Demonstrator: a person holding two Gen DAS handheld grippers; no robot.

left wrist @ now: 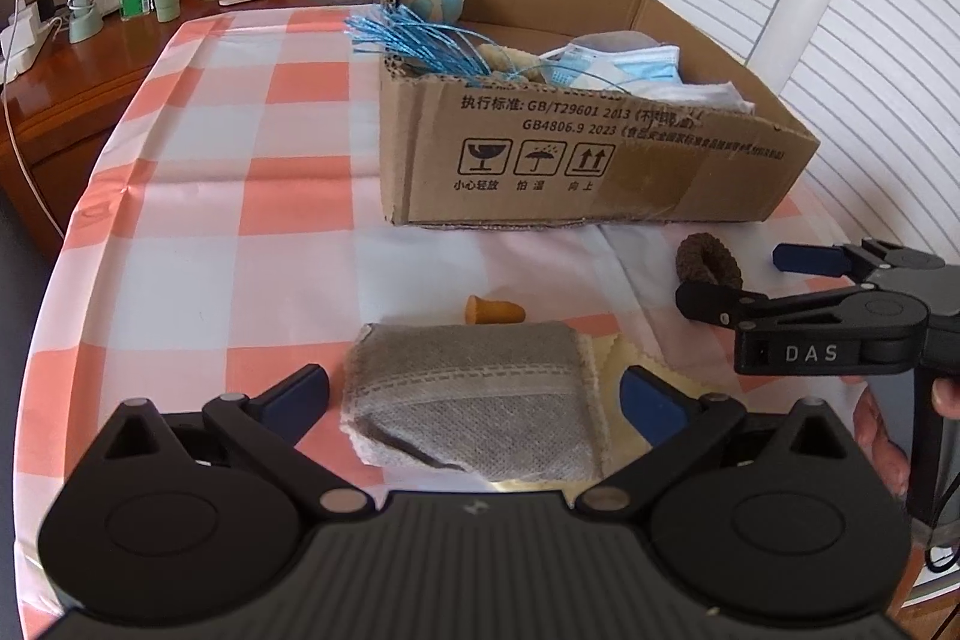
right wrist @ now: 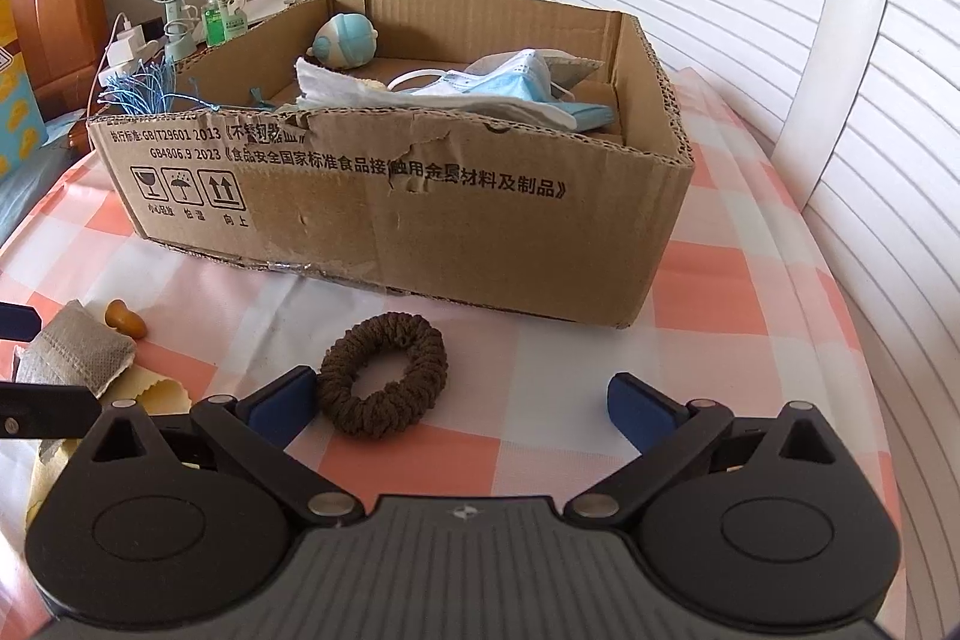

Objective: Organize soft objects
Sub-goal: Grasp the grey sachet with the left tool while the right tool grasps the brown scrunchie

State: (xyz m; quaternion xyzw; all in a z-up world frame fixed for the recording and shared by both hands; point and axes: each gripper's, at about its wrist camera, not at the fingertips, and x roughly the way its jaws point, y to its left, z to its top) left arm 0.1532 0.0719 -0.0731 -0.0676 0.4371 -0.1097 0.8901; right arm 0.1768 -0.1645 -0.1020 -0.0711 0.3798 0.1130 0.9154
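Your left gripper is spread wide with the folded grey cloth sitting right between its jaws. Your right gripper is spread too, the brown scrunchie just inside its left jaw, cardboard box straight ahead.

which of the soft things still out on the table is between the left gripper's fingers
The grey folded cloth: it lies between the open left gripper fingers. The brown hair scrunchie sits by the right gripper instead.
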